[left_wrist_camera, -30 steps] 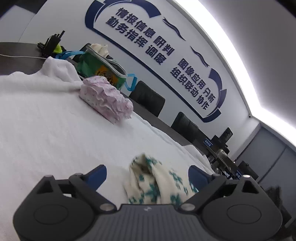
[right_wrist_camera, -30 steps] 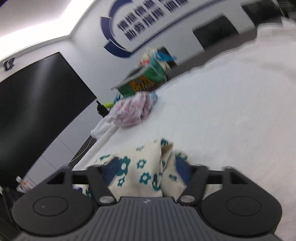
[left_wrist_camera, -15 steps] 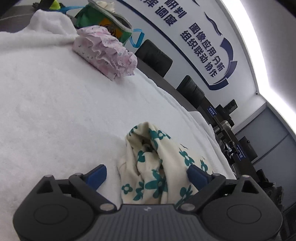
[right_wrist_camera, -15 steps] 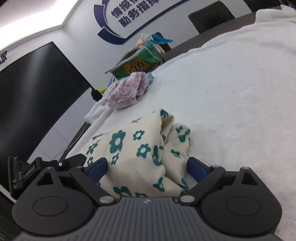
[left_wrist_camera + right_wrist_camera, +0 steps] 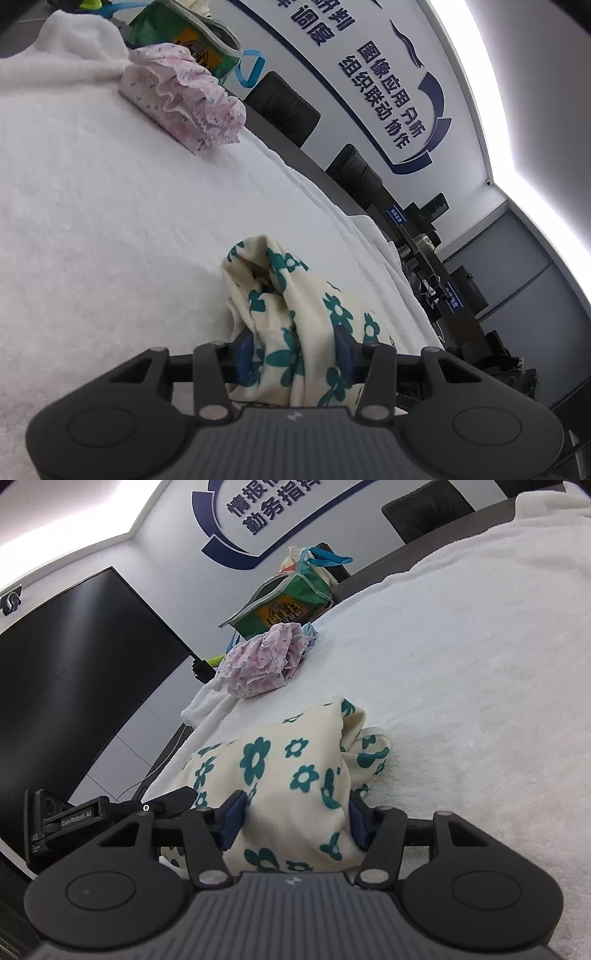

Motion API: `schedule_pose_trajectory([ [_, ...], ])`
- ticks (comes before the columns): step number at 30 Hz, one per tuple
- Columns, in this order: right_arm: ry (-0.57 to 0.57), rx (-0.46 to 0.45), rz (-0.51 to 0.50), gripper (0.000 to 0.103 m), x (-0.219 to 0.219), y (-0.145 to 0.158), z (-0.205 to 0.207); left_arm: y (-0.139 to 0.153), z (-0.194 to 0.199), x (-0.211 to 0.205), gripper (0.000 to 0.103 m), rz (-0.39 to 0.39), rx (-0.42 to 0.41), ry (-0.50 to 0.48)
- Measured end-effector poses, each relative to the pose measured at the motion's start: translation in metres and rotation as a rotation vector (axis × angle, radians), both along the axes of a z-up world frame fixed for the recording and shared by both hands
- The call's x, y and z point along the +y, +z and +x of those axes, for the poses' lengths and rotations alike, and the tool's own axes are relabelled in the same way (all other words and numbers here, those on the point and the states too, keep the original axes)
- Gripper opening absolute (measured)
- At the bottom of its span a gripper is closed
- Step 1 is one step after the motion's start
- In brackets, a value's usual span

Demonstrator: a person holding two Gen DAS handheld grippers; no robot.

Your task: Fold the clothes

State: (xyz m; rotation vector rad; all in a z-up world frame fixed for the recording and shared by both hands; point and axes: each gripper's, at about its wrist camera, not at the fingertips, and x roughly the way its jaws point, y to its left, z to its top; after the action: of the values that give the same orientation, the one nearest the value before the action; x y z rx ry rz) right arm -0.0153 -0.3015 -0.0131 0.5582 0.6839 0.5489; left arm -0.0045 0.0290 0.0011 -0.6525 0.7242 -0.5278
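A cream garment with teal flowers [image 5: 291,302] lies bunched on the white towel-covered table [image 5: 110,221]. My left gripper [image 5: 293,354] is shut on its near edge, blue pads pressing the cloth from both sides. In the right wrist view the same garment [image 5: 280,775] fills the space between the pads, and my right gripper [image 5: 295,821] is shut on it. The left gripper's body [image 5: 92,816] shows at the lower left of that view, close beside the garment.
A folded pink frilly garment [image 5: 181,96] lies farther back on the towel; it also shows in the right wrist view [image 5: 262,661]. A green bag [image 5: 284,602] stands behind it. Black chairs [image 5: 284,107] line the table's far edge. A big dark screen [image 5: 74,672] is on the wall.
Both grippers were open around the flowered garment half a second ago; both have now closed on it. The garment sits closer in both views.
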Motion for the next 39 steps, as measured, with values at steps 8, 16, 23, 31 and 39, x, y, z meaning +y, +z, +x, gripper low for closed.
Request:
schedule_pose_trajectory([
  [8, -0.002, -0.016, -0.011, 0.057, 0.002, 0.0, -0.003, 0.004, -0.013, -0.003, 0.073, 0.107, -0.05, 0.041],
  [16, 0.0, -0.021, -0.014, 0.06, 0.001, 0.003, -0.003, 0.003, -0.006, 0.004, 0.073, 0.057, 0.002, 0.027],
  [23, -0.009, -0.008, -0.004, 0.065, -0.003, 0.005, 0.001, 0.002, 0.0, 0.004, 0.073, 0.051, 0.007, 0.028],
  [31, -0.02, -0.01, -0.016, 0.07, -0.006, 0.01, 0.003, 0.001, 0.002, 0.004, 0.074, 0.047, 0.014, 0.012],
  [39, 0.031, 0.05, 0.031, 0.049, -0.001, -0.001, 0.018, -0.008, 0.013, 0.003, 0.046, -0.084, 0.074, -0.029],
])
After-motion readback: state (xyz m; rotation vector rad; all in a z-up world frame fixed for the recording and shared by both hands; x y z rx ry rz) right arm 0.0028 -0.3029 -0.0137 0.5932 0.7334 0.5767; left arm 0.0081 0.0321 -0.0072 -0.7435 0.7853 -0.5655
